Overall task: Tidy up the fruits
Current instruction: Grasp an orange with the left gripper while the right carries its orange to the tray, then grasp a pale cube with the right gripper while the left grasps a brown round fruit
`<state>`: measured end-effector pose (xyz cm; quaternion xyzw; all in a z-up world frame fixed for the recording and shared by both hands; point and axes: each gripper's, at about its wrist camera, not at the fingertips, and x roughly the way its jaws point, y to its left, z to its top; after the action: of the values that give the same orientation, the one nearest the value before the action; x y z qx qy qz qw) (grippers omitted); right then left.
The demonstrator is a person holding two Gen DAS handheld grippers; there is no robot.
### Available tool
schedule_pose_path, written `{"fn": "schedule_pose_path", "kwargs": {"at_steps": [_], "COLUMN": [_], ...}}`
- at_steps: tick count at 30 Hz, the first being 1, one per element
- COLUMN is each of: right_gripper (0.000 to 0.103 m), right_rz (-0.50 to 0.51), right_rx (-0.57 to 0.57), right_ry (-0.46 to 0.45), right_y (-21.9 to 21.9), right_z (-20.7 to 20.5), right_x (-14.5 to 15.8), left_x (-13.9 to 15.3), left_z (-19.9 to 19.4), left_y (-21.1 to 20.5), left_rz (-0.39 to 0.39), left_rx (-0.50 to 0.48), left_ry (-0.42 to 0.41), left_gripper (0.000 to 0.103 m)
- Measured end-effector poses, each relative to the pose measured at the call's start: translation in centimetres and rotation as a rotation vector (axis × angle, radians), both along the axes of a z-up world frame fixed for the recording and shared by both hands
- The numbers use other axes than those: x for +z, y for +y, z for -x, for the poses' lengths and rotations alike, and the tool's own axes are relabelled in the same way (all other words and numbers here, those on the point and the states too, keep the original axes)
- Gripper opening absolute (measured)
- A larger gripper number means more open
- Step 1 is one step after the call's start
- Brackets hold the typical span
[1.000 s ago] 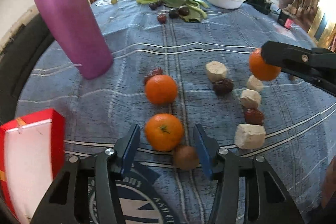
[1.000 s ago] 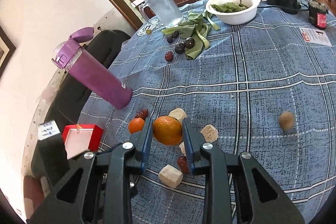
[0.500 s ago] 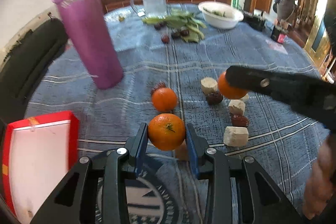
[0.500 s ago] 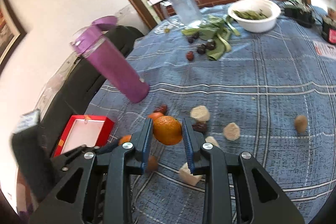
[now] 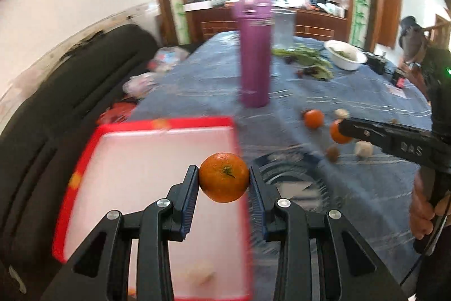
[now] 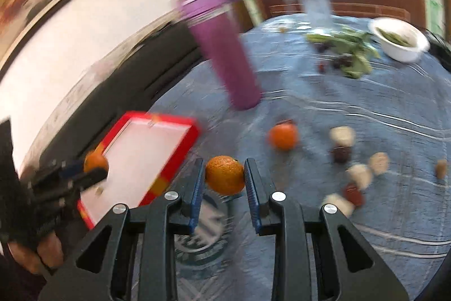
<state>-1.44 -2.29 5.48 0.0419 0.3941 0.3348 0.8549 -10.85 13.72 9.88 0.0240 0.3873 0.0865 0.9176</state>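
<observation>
Left claw (image 5: pixel 224 178) grips our orange (image 5: pixel 224 177) above the red tray (image 5: pixel 84 160); right claw (image 6: pixel 224 175) clamps another orange (image 6: pixel 224 174) just beside that tray.

The left gripper (image 5: pixel 224 182) is a black plastic frame of angular, triangulated links with open cut-outs; four round silver screw heads sit along its upper joints; its two fingers (image 5: pixel 189 200) carry ribbed blue pads on their inner faces. The right gripper (image 6: pixel 224 179) is built alike: black linkage, four silver screws, blue ridged pads (image 6: pixel 251 195); seen from the left wrist camera, its long black finger bears pale embossed letters and a small silver screw. The hand (image 5: pixel 421 209) wrapped round its handle shows bare fingers; a thin dark cable hangs below.
</observation>
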Motion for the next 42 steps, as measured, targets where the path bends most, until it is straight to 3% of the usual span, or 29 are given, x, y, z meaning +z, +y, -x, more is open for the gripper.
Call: {"fn": "schedule_pose_path", "kwargs": {"at_steps": [4, 8, 16, 24, 32, 33, 35, 38, 42], "right_gripper": [0.031, 0.031, 0.031, 0.03, 0.033, 0.034, 0.046, 0.055, 0.058], "right_rz": [0.034, 0.071, 0.152, 0.198, 0.216, 0.217, 0.203, 0.149, 0.105], "right_rx": [0.122, 0.215, 0.261, 0.25, 0.25, 0.255, 0.263, 0.246, 0.209], "right_ry": [0.001, -0.02, 0.023, 0.07, 0.052, 0.054, 0.074, 0.047, 0.005], "right_y": [4.9, 10.1, 17.2, 19.4, 20.0, 20.0, 19.9, 18.9, 16.8], "right_z": [3.1, 6.7, 8.9, 8.8, 9.1, 9.1, 9.0, 8.9, 8.6], "right_x": [-0.2, -0.2, -1.9, -3.9, -3.7, -3.7, -3.6, -2.5, -1.0], "left_x": [-0.9, -2.2, -3.9, -5.2, -6.2, -6.2, -5.9, -5.0, -3.9], "left_z": [2.1, 2.9, 4.4, 5.2, 4.9, 5.0, 5.0, 5.4, 5.7], "left_y": [3.2, 6.5, 9.9, 12.8, 13.2, 13.0, 12.7, 12.0, 11.3], "left_rz": [-0.032, -0.014, -0.004, -0.008, -0.032, -0.045, -0.073, -0.111, -0.136], "left_rx": [0.066, 0.133, 0.193, 0.263, 0.291, 0.295, 0.306, 0.304, 0.296], "left_ry": [0.02, 0.046, 0.054, 0.065, 0.098, 0.099, 0.087, 0.05, 0.014], "left_gripper": [0.035, 0.035, 0.035, 0.035, 0.036, 0.038, 0.054, 0.063, 0.068]}}
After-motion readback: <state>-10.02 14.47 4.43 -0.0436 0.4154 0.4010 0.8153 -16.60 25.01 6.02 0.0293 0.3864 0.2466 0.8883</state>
